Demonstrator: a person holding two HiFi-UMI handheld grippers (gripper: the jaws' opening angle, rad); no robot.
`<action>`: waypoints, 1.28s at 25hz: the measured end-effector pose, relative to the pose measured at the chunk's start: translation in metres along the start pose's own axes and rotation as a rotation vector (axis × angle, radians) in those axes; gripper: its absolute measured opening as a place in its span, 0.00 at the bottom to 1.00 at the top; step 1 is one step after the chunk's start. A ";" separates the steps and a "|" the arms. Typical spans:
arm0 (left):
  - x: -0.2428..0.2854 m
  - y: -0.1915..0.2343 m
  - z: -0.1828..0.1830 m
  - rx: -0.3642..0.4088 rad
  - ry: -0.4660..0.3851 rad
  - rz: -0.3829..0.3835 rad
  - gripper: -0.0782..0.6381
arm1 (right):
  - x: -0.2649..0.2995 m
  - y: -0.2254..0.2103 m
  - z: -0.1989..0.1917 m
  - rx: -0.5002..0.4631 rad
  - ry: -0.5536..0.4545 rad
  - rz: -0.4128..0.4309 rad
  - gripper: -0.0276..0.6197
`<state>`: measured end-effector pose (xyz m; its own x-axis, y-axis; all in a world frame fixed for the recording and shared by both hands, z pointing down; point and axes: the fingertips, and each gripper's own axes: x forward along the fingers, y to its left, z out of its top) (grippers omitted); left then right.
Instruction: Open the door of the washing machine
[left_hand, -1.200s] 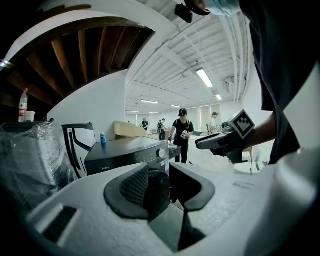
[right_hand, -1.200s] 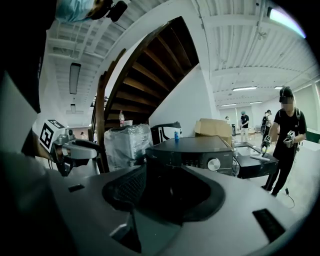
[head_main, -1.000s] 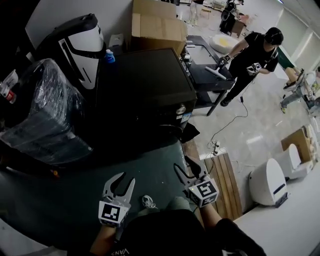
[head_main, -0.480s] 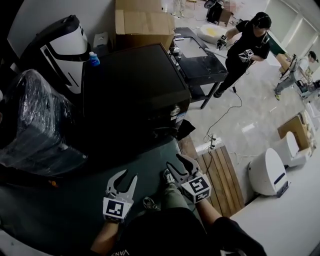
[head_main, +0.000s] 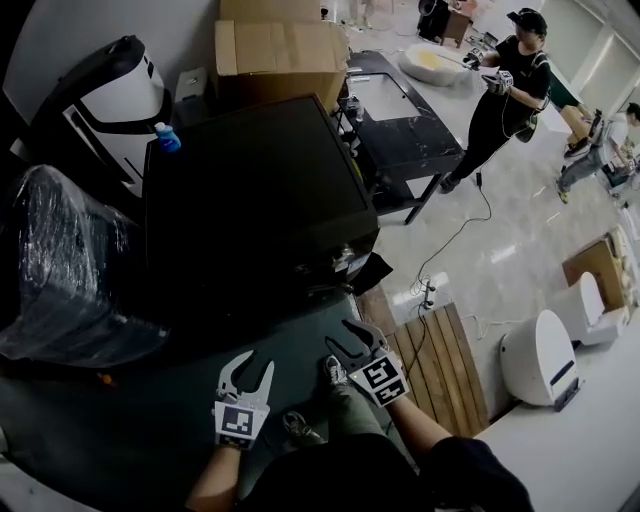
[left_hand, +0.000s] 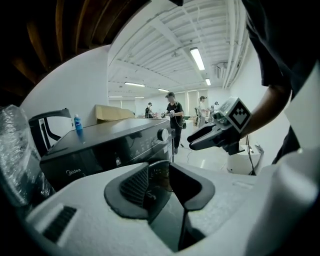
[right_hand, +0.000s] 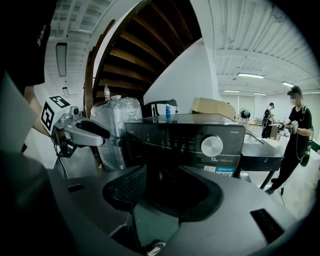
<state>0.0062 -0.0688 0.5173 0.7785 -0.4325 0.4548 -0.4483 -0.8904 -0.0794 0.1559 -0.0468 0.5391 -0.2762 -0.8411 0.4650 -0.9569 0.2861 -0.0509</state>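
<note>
Black top; the left hand-held gripper (head_main: 254, 362) is white, the right hand-held gripper (head_main: 340, 335) dark grey.

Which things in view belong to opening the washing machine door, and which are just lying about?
Job: washing machine, left gripper, right gripper, both open.
Lying about: blue bottle, cardboard box, wrapped bundle, wooden pallet.

Washing machine (head_main: 260, 200) sits dead centre, with a bottle (head_main: 167, 137) on its top at the back left corner. Cardboard box (head_main: 280, 50) is behind it, wrapped bundle (head_main: 70, 270) to its left, tabletop (head_main: 420, 140) to its right. Left tool (head_main: 247, 368) and right tool (head_main: 340, 338) hang side by side just in front of it.
</note>
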 end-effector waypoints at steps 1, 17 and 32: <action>0.009 0.003 -0.003 0.000 0.018 0.002 0.28 | 0.007 -0.010 -0.005 -0.010 0.016 0.002 0.35; 0.164 0.023 -0.026 0.203 0.208 -0.080 0.28 | 0.116 -0.106 -0.079 -0.229 0.218 0.142 0.35; 0.208 0.036 -0.060 0.388 0.399 -0.119 0.37 | 0.164 -0.116 -0.114 -0.425 0.289 0.281 0.30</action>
<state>0.1259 -0.1819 0.6620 0.5534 -0.3059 0.7747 -0.1148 -0.9492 -0.2929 0.2317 -0.1659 0.7217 -0.4216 -0.5641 0.7100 -0.7137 0.6894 0.1239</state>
